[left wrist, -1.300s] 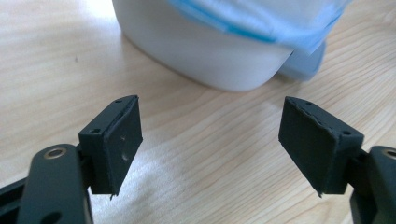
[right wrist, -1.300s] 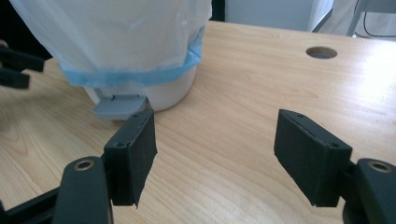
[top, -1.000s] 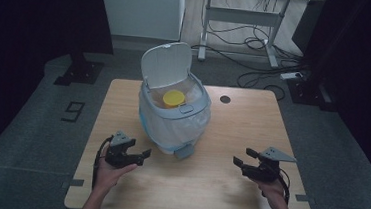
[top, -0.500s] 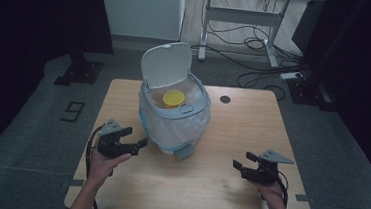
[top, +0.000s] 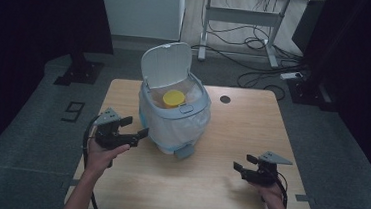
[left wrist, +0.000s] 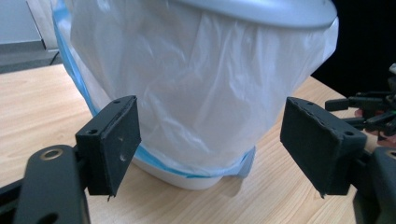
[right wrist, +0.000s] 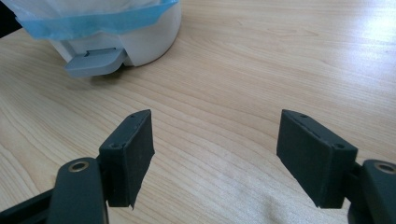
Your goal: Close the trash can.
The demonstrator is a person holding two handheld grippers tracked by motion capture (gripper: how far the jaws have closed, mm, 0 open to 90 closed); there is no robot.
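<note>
Pedal bin [top: 175,116], lined with a white bag [left wrist: 196,88] whose blue edge hangs down its side, stands near the middle of the table [top: 231,133] with its lid [top: 165,65] tipped up and a yellow cup-like thing [top: 173,98] inside. We have the left gripper [top: 136,130] lifted off the table just beside the bin's left flank; in the left gripper view its jaws stand wide apart with nothing between them, framing the bagged wall without touching it. Our right gripper [top: 241,168] rests low near the table's front right, well apart from the bin, jaws apart and empty, the grey pedal [right wrist: 93,61] ahead of it. We judge this to be the approach, before any grip. Next we need to bring the left jaws onto the bag or rim squarely, closing gently so the thin plastic bunches rather than tears.
</note>
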